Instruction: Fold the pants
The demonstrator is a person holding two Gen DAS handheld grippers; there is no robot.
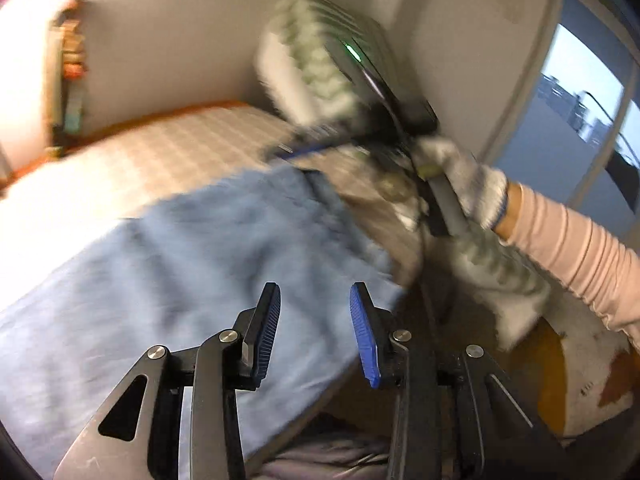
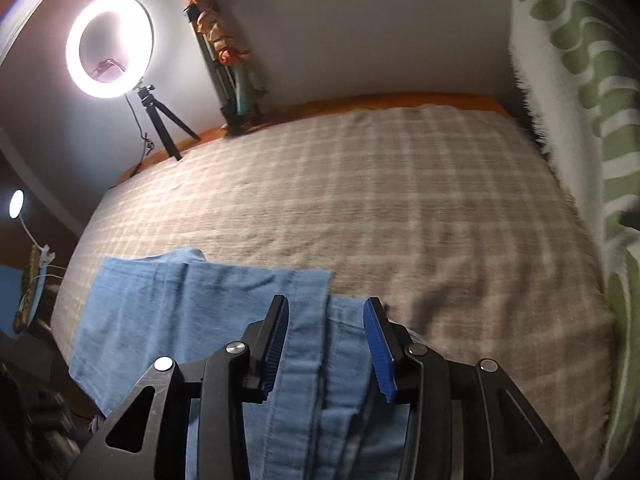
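Light blue pants (image 1: 168,264) lie on a checked beige bedcover (image 1: 192,136), hanging over the near edge. My left gripper (image 1: 314,334) is open and empty just above the pants' near right edge. My right gripper (image 2: 326,344) is open, its jaws standing on either side of a seamed strip of the pants (image 2: 304,364) that runs between them. In the left wrist view the right gripper (image 1: 304,148) is blurred at the pants' far corner, held by a gloved hand (image 1: 468,180).
A ring light on a tripod (image 2: 110,46) and a figurine (image 2: 228,56) stand at the bed's far edge by the wall. A green-and-white fringed blanket (image 2: 580,120) hangs at the right. A window (image 1: 580,120) is on the far right.
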